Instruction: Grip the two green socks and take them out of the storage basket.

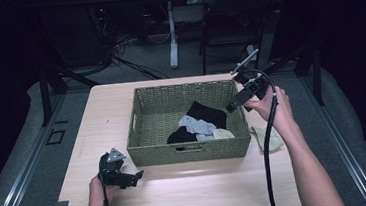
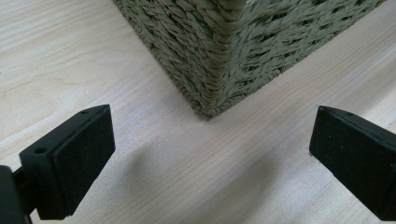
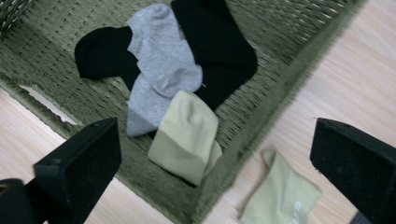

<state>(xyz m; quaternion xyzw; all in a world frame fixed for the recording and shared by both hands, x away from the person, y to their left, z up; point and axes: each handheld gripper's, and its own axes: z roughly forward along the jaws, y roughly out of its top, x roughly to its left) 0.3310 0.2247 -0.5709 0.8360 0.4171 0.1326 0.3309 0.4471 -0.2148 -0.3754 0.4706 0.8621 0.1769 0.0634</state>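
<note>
Hovering above the right rim of the woven basket [image 1: 189, 151], the right gripper [image 1: 234, 102] points down and inward at the socks, its jaws spread wide and holding nothing; that high, tilted stance reads like a hand placed over the pile between moves, though whether it is about to reach or has finished cannot be told. Inside the basket lie black socks [image 3: 212, 39], a grey sock [image 3: 161, 60] draped across them, and a pale yellow-green sock [image 3: 187, 135] tucked against the near-right corner; their heaped, overlapping lie suggests they were dropped in rather than arranged. A second pale yellow-green sock [image 3: 280, 196] sits on the wooden table [image 1: 179, 193] just outside the basket's right wall, beside the right forearm; it looks like the mate of the one inside, so probably the next thing to go in. The left gripper [image 1: 132, 179] rests low on the table near the basket's front-left corner, its jaws wide apart and empty, aimed at that corner; parked there, it seems to be waiting, well clear of the working hand.
</note>
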